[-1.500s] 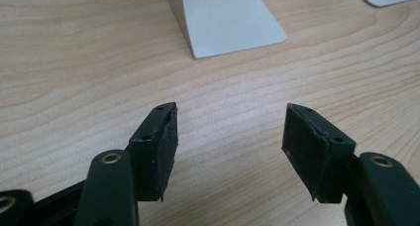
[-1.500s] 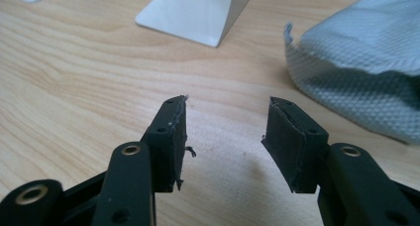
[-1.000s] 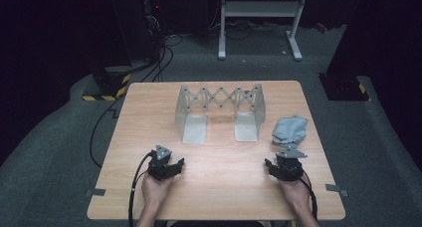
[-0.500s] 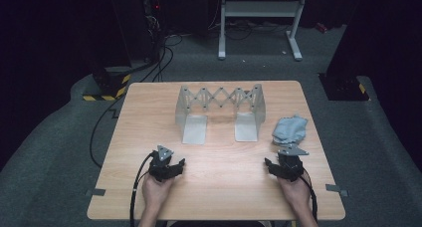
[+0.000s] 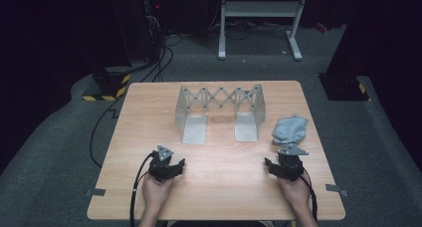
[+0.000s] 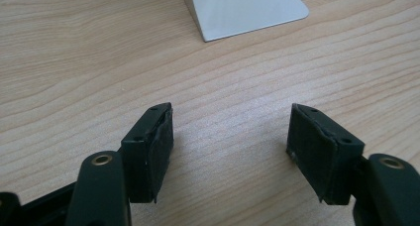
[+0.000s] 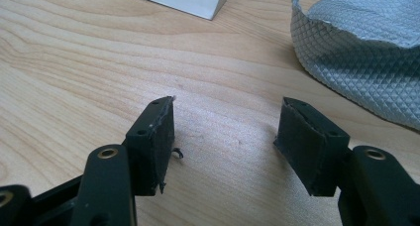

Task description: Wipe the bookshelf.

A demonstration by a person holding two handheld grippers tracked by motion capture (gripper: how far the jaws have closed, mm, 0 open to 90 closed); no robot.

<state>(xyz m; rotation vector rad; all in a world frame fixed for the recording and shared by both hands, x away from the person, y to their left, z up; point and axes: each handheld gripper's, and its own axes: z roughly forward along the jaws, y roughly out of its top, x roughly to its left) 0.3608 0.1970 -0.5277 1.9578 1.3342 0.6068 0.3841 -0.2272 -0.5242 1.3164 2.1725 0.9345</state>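
Left tongs (image 5: 175, 165) are held low over the tabletop (image 5: 219, 187), on the near side of the metal rack (image 5: 219, 110) and off toward its left foot. Jaws are spread wide, nothing between them; in the left gripper view the left tongs (image 6: 230, 146) frame bare wood, with a corner of the rack's foot plate (image 6: 242, 10) seen ahead, well apart from the pads.

Right tongs (image 5: 272, 166) are held low too, on the near side of the rack and beyond its right foot. Jaws are released, gap empty. In the right gripper view the right tongs (image 7: 225, 144) point over bare wood.

Grey cloth (image 5: 290, 130) is crumpled on the tabletop just beside the rack's right foot, on the side away from the rack's middle, and near the right tongs but not touched by them. In the right gripper view the quilted cloth (image 7: 366, 42) is seen ahead and to the right of the jaws, apart from them.

The rack is stood upright at mid tabletop, its scissor lattice stretched between two end plates.
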